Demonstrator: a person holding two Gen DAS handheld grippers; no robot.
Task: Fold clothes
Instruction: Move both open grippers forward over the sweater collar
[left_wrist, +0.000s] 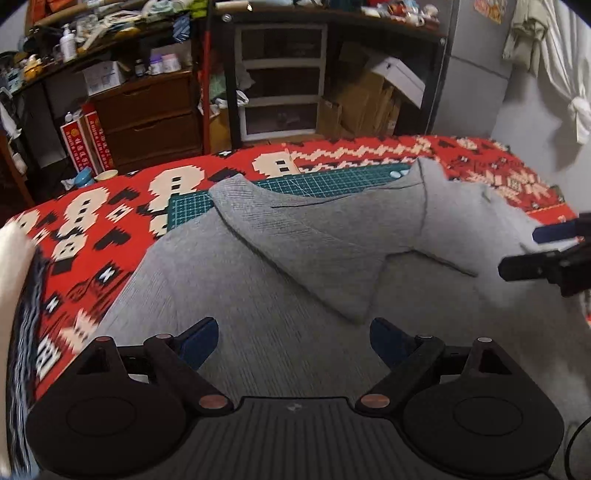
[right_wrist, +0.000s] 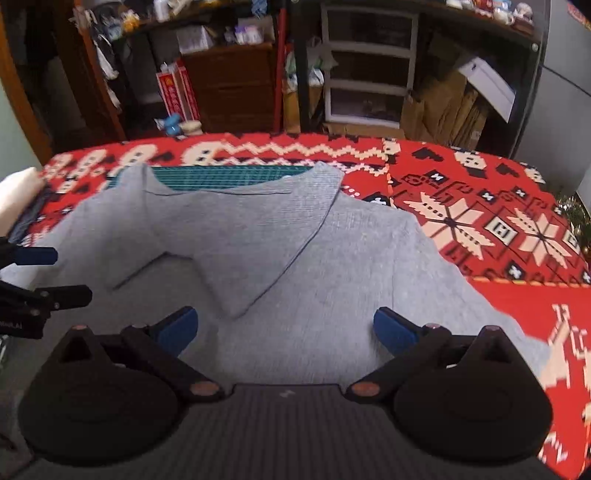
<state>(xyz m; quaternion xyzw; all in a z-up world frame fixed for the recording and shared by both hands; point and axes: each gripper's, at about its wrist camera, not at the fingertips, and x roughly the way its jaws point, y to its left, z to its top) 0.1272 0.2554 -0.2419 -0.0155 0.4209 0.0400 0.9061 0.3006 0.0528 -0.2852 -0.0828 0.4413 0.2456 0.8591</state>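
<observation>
A grey knit sweater (left_wrist: 258, 295) lies spread on the red patterned table cover (left_wrist: 92, 236), with both sleeves folded in across its body; it also fills the middle of the right wrist view as the sweater (right_wrist: 332, 277). My left gripper (left_wrist: 293, 341) hovers open over the sweater's near part, nothing between its blue pads. The right gripper (left_wrist: 524, 251) shows at the right edge, open. In the right wrist view my right gripper (right_wrist: 284, 330) is open above the grey cloth, and the left gripper (right_wrist: 62, 275) pokes in from the left, open.
A green cutting mat (left_wrist: 325, 184) peeks out beyond the sweater's far edge. A white and dark folded cloth (left_wrist: 14, 288) sits at the table's left edge. Behind the table stand shelves, wooden drawers (left_wrist: 147, 114), plastic drawers (left_wrist: 280, 81) and cardboard boxes (left_wrist: 369, 103).
</observation>
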